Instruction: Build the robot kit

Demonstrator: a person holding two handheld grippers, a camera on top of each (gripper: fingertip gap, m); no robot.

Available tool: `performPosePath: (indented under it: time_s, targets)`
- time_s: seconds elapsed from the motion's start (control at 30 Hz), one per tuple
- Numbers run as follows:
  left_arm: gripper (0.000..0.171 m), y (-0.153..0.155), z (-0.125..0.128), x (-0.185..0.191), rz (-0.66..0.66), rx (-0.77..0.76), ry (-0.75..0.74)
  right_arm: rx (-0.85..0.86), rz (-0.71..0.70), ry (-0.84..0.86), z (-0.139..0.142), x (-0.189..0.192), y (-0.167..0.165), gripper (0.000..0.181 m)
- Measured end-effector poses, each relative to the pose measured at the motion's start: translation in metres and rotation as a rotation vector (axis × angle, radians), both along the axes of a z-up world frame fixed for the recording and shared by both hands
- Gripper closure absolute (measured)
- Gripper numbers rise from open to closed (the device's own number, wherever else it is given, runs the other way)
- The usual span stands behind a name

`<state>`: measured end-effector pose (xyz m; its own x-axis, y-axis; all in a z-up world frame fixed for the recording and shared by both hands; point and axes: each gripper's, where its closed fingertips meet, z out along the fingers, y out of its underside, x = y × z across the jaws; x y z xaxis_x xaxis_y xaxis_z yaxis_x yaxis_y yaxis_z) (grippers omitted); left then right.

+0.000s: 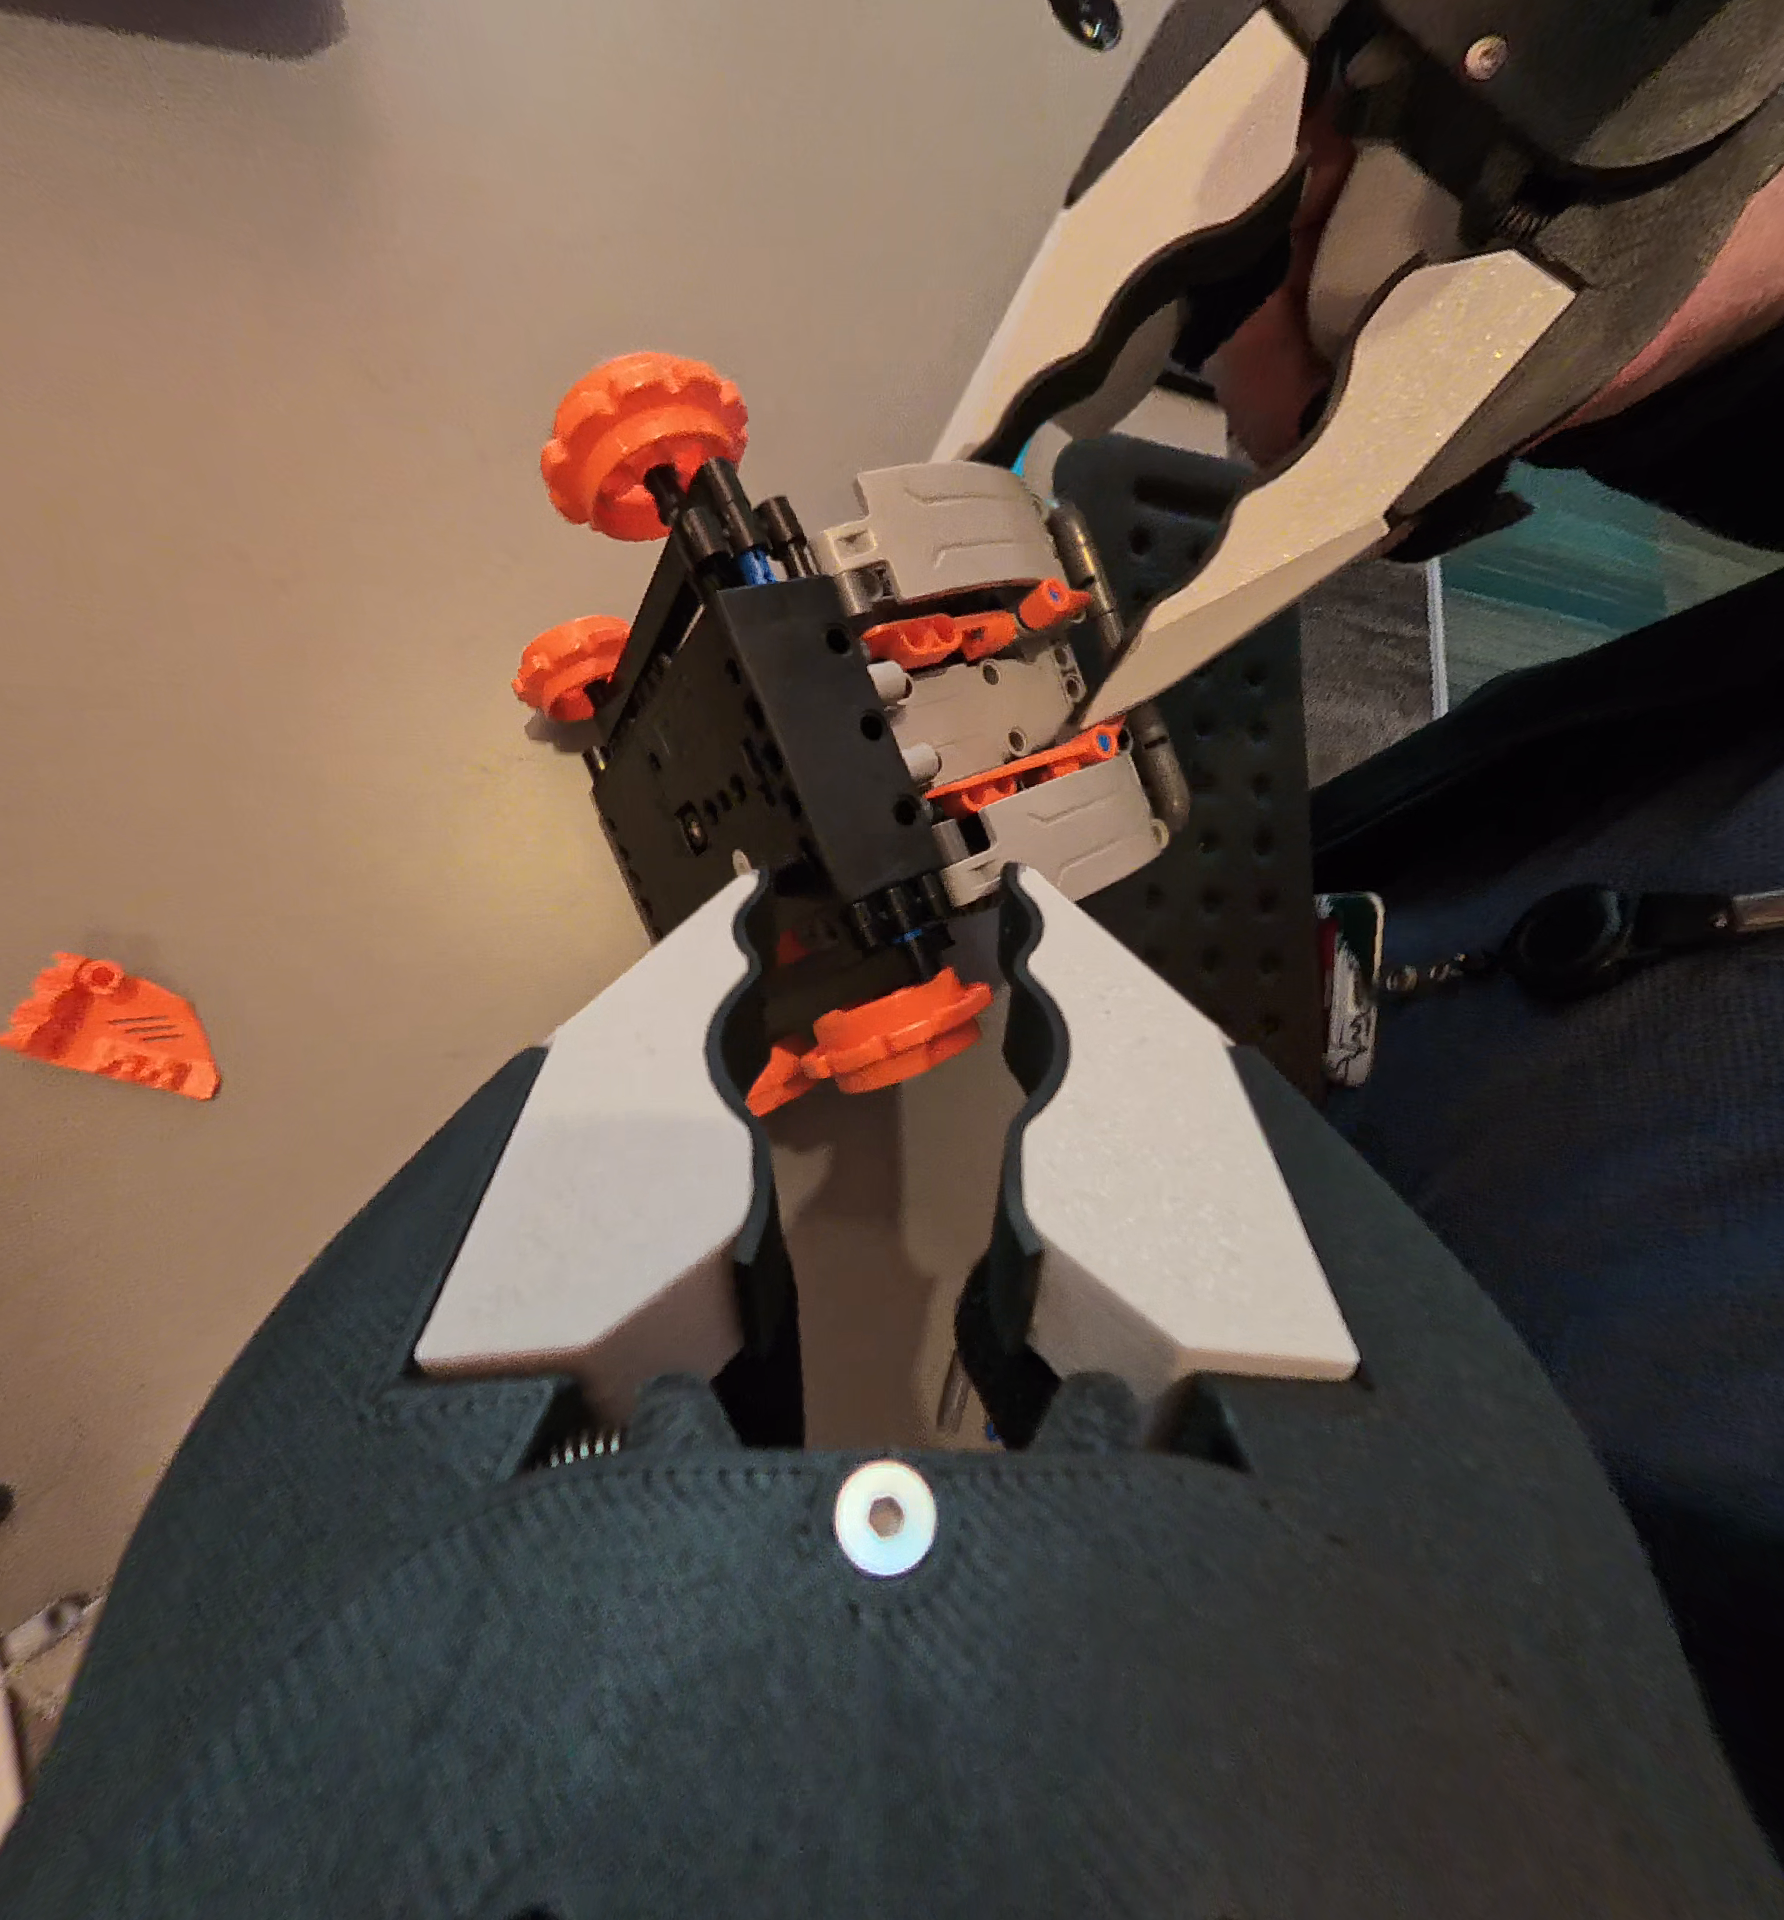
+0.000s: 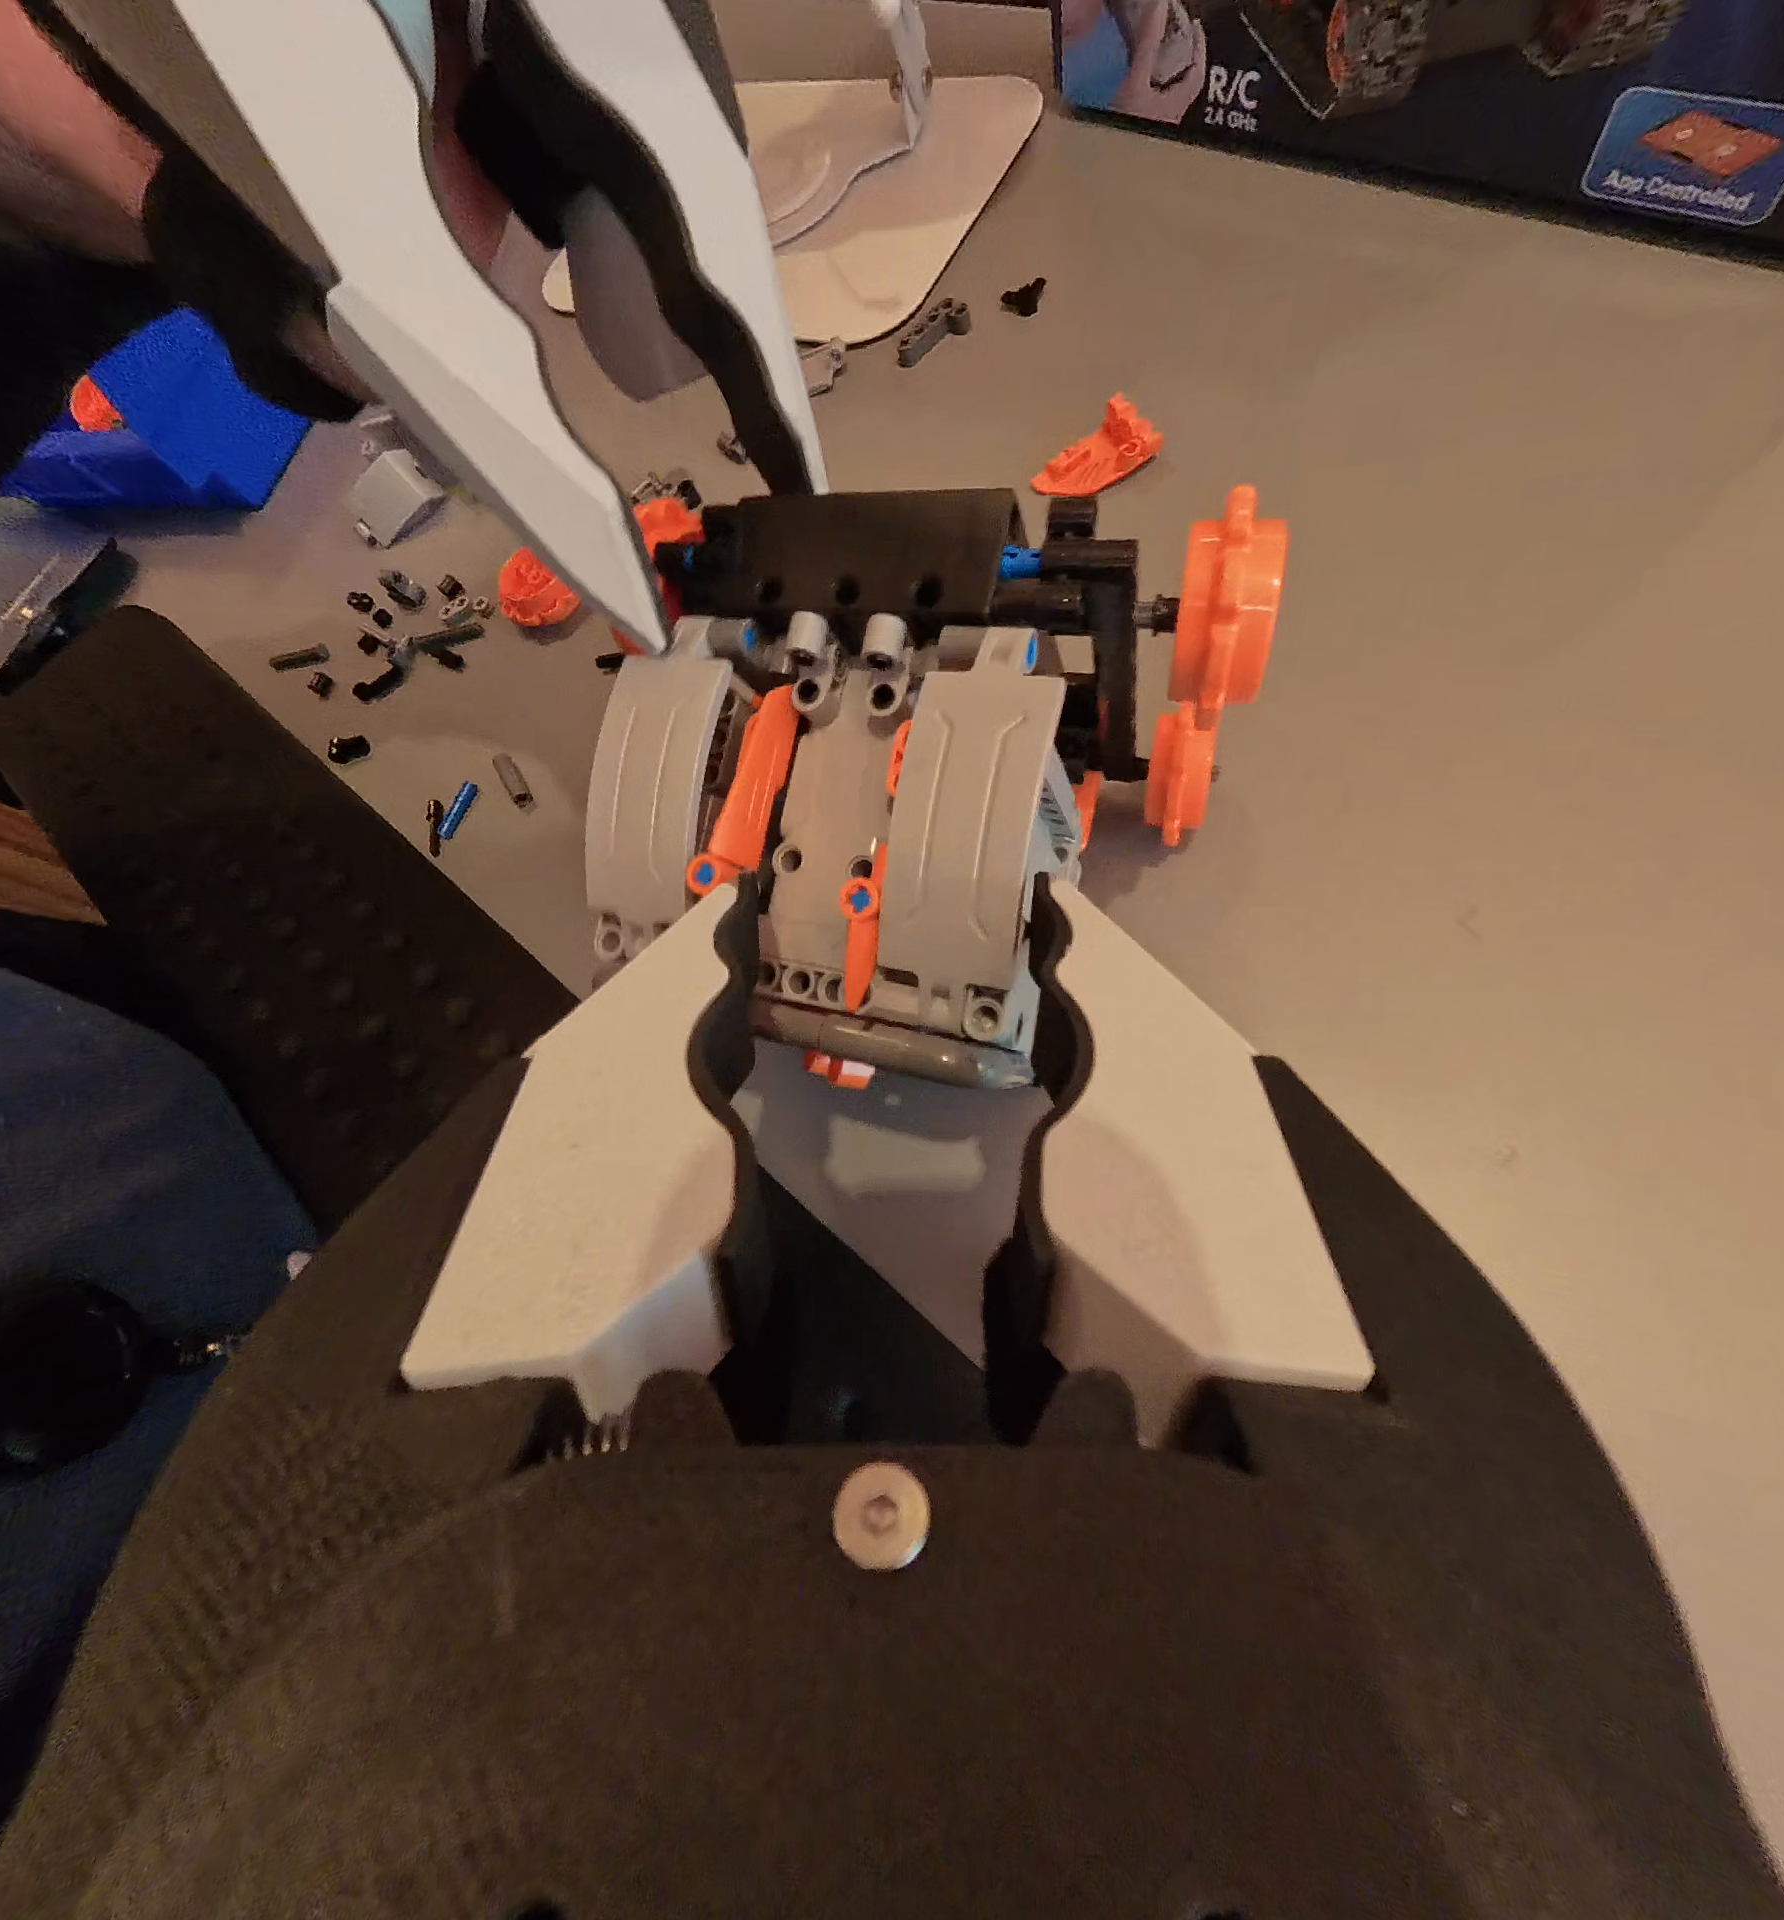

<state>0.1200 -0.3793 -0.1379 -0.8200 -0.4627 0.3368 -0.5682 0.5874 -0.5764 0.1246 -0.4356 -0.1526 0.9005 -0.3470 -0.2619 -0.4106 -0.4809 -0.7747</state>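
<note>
A brick-built toy vehicle (image 1: 805, 727) has a black block body, grey curved fenders and orange wheels (image 1: 644, 442). My left gripper (image 1: 883, 883) is shut on its black end, with one orange wheel (image 1: 898, 1029) between the fingers. My right gripper (image 1: 1033, 577) comes in from the upper right, its fingertips on either side of a grey fender. In the right wrist view the vehicle (image 2: 846, 748) sits just over the beige table, and my right gripper (image 2: 888, 888) is shut on its grey end. The left gripper (image 2: 732, 561) holds the far black end from the upper left.
A loose orange panel (image 2: 1096, 452) lies on the table (image 2: 1490, 727) behind the vehicle. Several small black, grey and blue pieces (image 2: 400, 623) are scattered at left, by a blue object (image 2: 171, 426). A toy box (image 2: 1490, 94) and a white stand base (image 2: 867, 208) stand at the back. A black perforated armrest (image 2: 244, 831) is near left. Left tips to right tips: about 7 cm. My left gripper's tips are some 15 cm from the loose orange panel (image 2: 1096, 452). Seen from the left wrist view (image 1: 121, 1033) as well.
</note>
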Motion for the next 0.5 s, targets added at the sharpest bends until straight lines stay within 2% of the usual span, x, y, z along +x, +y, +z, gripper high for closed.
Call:
performPosePath:
  time_s: [0.13, 0.2, 0.3, 0.37, 0.5]
  targets:
    - [0.139, 0.021, 0.003, 0.009, 0.005, 0.079, -0.045, 0.045, 0.045, 0.064, 0.003, -0.018, 0.016, 0.121]
    - [0.141, 0.03, 0.005, 0.012, 0.003, 0.111, -0.064, 0.045, 0.087, 0.066, 0.003, -0.024, 0.018, 0.122]
    - [0.138, 0.025, 0.016, 0.015, -0.003, 0.085, -0.103, 0.129, 0.141, 0.037, 0.022, -0.017, 0.01, 0.134]
    - [0.134, 0.015, 0.02, 0.018, -0.023, 0.08, -0.155, 0.15, 0.159, -0.065, 0.035, 0.001, 0.003, 0.149]
    - [0.131, 0.0, 0.007, 0.023, -0.052, 0.107, -0.177, 0.077, 0.254, -0.28, 0.038, 0.037, 0.007, 0.152]
